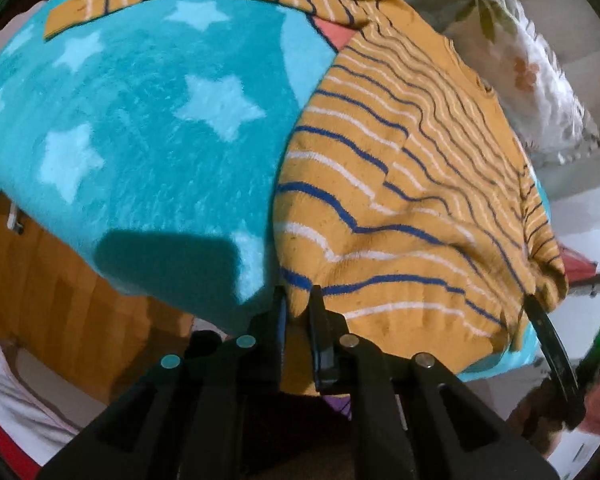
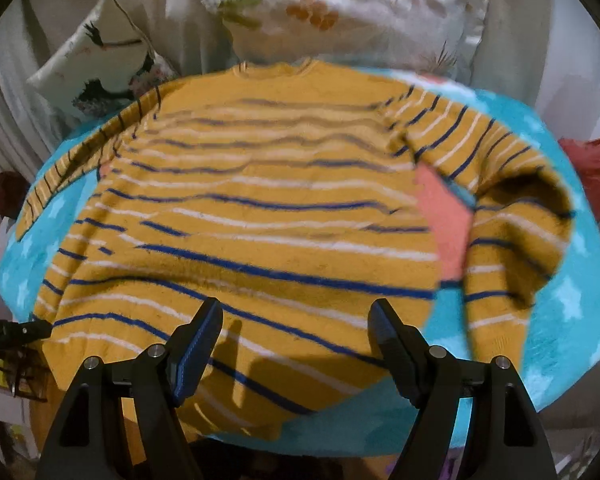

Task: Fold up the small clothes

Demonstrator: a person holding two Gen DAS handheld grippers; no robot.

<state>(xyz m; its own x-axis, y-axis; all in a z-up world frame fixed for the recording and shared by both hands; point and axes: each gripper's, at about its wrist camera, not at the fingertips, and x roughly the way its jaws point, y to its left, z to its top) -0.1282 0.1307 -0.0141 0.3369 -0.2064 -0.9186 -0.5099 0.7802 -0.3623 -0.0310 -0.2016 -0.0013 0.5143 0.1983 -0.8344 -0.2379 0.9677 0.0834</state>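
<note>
The mustard striped sweater (image 2: 260, 208) lies spread flat, neck toward the top of the right wrist view, on a turquoise star-print blanket (image 1: 140, 120) that covers the work surface. It reads as a soft, fuzzy knit: light, limp, liable to sag and stretch when lifted, not slippery and not fragile, so I judge the ribbed hem corners and the sleeve cuffs the best places to pinch. The left gripper (image 1: 298, 308) is pinched narrow on the hem corner at the bottom centre of its view, with a bit of mustard knit caught between the pads. The right gripper (image 2: 296, 320) stands wide and holds nothing, low in its frame over the hem. One sleeve (image 2: 512, 232) is bent back on itself at right and would need straightening. At the top of the right wrist view, a floral pillow (image 2: 340, 12) and a bird-print cushion (image 2: 100, 52) crowd the collar, limiting room there.
</note>
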